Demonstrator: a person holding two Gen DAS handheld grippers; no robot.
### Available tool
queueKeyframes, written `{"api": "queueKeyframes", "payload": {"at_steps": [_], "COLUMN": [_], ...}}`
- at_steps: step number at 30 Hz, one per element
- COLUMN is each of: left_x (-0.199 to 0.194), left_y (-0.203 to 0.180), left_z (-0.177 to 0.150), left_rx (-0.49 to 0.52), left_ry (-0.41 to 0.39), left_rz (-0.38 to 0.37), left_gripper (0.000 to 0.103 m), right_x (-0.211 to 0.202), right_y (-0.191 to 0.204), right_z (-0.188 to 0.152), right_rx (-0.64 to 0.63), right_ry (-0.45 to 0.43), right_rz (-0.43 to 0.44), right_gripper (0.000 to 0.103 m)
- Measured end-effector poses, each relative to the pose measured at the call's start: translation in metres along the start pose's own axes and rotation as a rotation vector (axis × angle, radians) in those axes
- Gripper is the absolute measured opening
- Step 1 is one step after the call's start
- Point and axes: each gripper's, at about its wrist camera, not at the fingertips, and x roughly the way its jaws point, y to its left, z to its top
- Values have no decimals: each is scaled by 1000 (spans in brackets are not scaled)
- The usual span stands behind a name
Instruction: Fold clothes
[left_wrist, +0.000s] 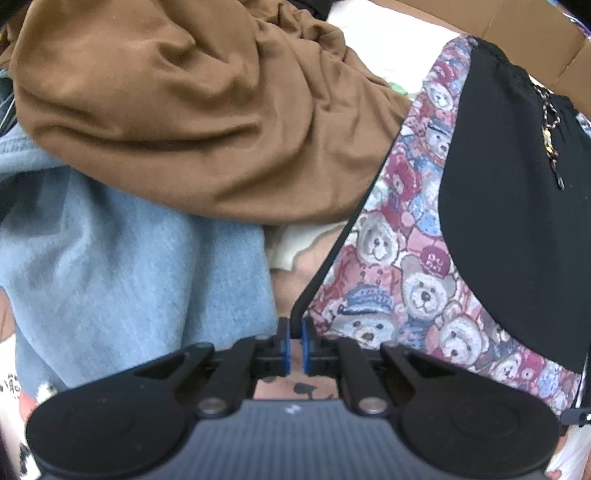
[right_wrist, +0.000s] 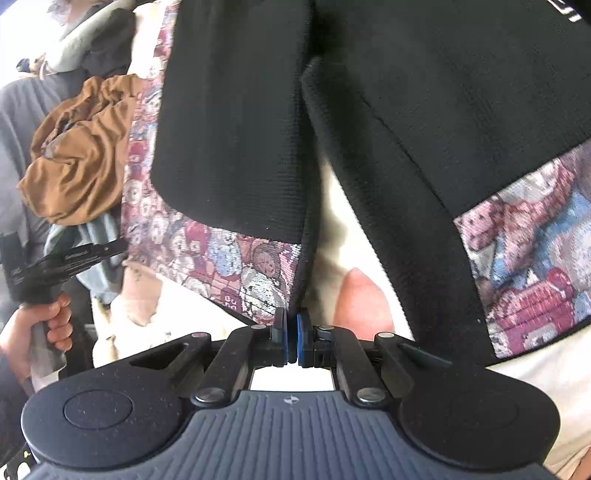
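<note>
Both tongs, left tongs (left_wrist: 295, 345) and right tongs (right_wrist: 291, 341), pinch the black hem of the bear-print garment (left_wrist: 406, 280). Thick woven fabric, likely heavyish, floppy; grip trim edges.

Lighting: soft, even daylight in both wrist views, no hard shadows; pale bedding blown out to near white at the upper edge of the left view and below the black fabric (right_wrist: 424, 92) in the right. Optics: strong fisheye bending at the frame edges. Sharpness: moderate; bear-print cloth (left_wrist: 399, 280) readable, its right-view patch smeared by blur.
</note>
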Motion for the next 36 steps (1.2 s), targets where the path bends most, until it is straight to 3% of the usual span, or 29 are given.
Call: {"api": "queueKeyframes", "payload": {"at_steps": [5,16,20,30,36], "left_x": [-10,1,2,-25,-36], "left_y": [7,-1,-11,-41,-74], "left_z": [5,-6,-5,-12,-10], "left_rx": [-17,8,18,-64,8], "left_ry": [-1,42,54,-51,-105], "left_rz": [27,101,125,90,23], "left_gripper": [5,6,13,16,19], "right_x": [0,27,22,-63,-98], "right_y": [5,3,4,-1,-34], "right_z": [0,-8,-5,25,32], "right_rx": [-14,-42,-53,-51,-5], "right_ry": [20,62,53,-226,-306], "right_rz": [68,-42,-66,-58,-177], "right_gripper": [2,1,6,6,6]}}
